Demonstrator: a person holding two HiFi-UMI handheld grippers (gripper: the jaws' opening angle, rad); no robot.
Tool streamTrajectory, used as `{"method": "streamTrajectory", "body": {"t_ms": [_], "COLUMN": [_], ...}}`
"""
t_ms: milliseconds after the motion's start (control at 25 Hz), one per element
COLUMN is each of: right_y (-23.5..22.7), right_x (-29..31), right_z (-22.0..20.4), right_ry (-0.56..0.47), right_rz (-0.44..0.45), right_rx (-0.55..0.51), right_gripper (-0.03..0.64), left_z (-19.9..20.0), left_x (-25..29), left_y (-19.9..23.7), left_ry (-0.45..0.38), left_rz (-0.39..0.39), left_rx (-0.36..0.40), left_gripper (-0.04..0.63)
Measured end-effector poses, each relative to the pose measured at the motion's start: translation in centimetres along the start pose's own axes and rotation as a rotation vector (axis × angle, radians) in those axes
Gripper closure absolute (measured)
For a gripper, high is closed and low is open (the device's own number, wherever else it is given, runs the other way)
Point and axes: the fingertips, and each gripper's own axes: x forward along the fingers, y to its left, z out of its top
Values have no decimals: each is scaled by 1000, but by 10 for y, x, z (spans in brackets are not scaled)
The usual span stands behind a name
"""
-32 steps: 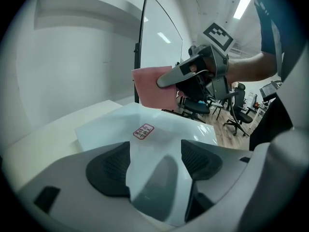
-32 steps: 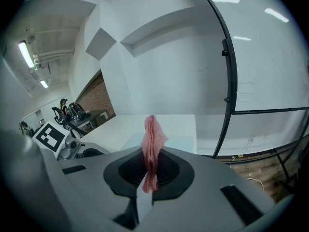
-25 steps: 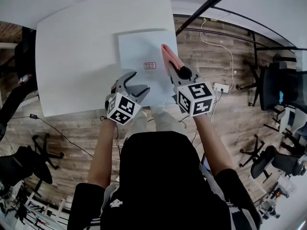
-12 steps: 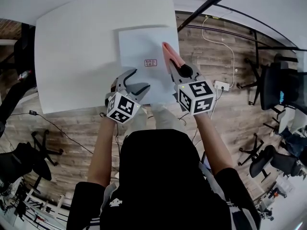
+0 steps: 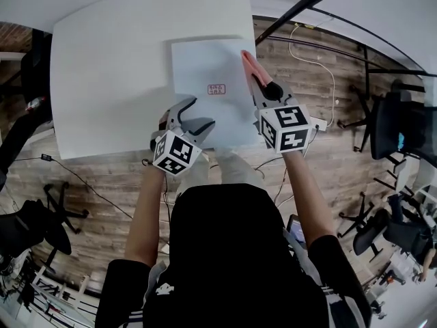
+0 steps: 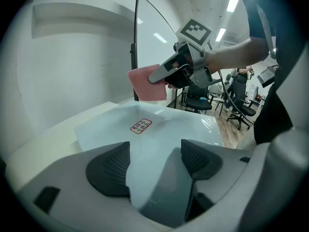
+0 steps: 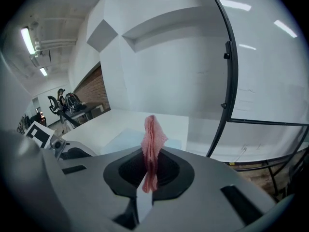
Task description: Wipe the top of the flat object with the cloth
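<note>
The right gripper point(image 5: 263, 86) is clamped on the pink cloth point(image 5: 251, 65) and stands further to the right than one second ago. The cloth was then over the right part of the flat object point(image 5: 205, 67). Now it is at that object's right edge, near the right edge of the table point(image 5: 109, 67). The left gripper point(image 5: 193, 117) stays at the near edge of the flat object, its fingers apart and holding nothing.

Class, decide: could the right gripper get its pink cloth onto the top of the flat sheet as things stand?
Probably yes. The right gripper holds the cloth raised by the right edge of the flat sheet, with nothing between them; the left gripper sits at the near edge, clear of that path.
</note>
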Motion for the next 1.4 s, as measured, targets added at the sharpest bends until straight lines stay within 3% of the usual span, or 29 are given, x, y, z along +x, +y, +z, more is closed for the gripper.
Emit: {"method": "streamTrajectory", "body": {"t_ms": [240,440,760,1160,1400], "right_y": [-27,-32,-22,-22,10], "right_x": [10,27,43,47,65], "right_z": [4,-19,-66,-67,-58], "right_ry": [26,107,216,228,246], "right_rz": [-65,-73,-31,-21,76], "right_rx": [-72,-105,-92,-59,-111], "right_gripper": [573,572,572,572,573], "left_z": [-1,-1,-1,-1,1], "left_x": [0,0,0,0,0], "left_y": [0,0,0,0,0], "left_ry": [0,2,7,6,4], "left_rz": [0,2,2,5,9], "left_rx": [1,1,1,3,7], "left_gripper": [270,270,270,270,270]}}
